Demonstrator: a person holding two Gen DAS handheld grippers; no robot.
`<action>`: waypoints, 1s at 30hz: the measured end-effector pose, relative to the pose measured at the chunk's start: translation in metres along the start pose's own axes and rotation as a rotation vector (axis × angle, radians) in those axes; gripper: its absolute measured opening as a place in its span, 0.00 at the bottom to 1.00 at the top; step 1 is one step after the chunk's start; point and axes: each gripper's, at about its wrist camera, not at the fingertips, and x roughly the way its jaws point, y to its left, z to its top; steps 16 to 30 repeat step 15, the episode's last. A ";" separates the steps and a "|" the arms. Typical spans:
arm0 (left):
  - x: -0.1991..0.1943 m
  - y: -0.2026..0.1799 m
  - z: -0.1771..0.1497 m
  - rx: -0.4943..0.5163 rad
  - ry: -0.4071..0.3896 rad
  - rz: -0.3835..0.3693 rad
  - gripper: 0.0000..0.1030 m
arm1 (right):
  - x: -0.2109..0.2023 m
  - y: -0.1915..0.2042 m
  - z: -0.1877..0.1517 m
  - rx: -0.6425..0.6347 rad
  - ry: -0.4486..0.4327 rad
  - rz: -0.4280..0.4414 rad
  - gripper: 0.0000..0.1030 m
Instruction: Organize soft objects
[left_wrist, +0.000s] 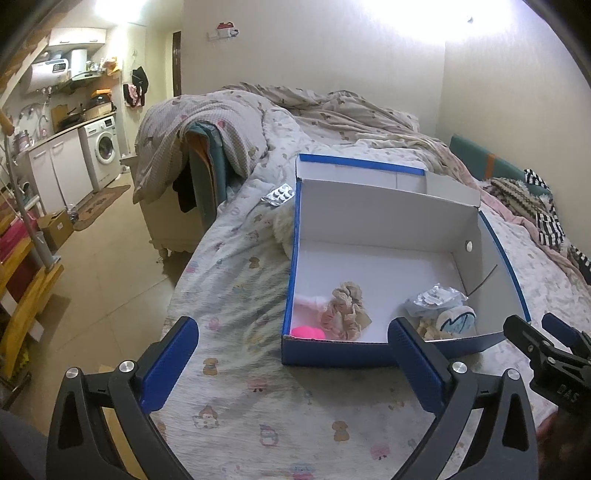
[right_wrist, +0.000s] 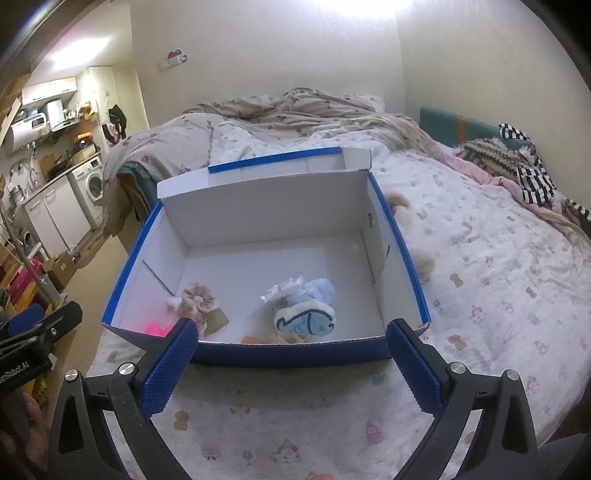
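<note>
Tongs (left_wrist: 291, 365) open; blister pack (left_wrist: 277, 194) left-view only.

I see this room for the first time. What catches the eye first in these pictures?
The open blue box with white walls, resting on the bed, stands out first. Inside it, near the front, lie a beige scrunchie, a bright pink item and a blue fish plush. Both tongs, left and right, hang open and empty before it.
</note>
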 end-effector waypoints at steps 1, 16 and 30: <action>0.000 0.000 0.000 0.000 0.000 -0.001 0.99 | 0.000 0.000 0.000 0.001 0.001 0.001 1.00; 0.000 -0.002 -0.001 -0.001 0.001 -0.014 0.99 | 0.001 -0.001 0.000 -0.004 0.010 0.003 1.00; 0.000 -0.002 -0.001 -0.001 0.001 -0.014 0.99 | 0.001 -0.001 0.000 -0.004 0.010 0.003 1.00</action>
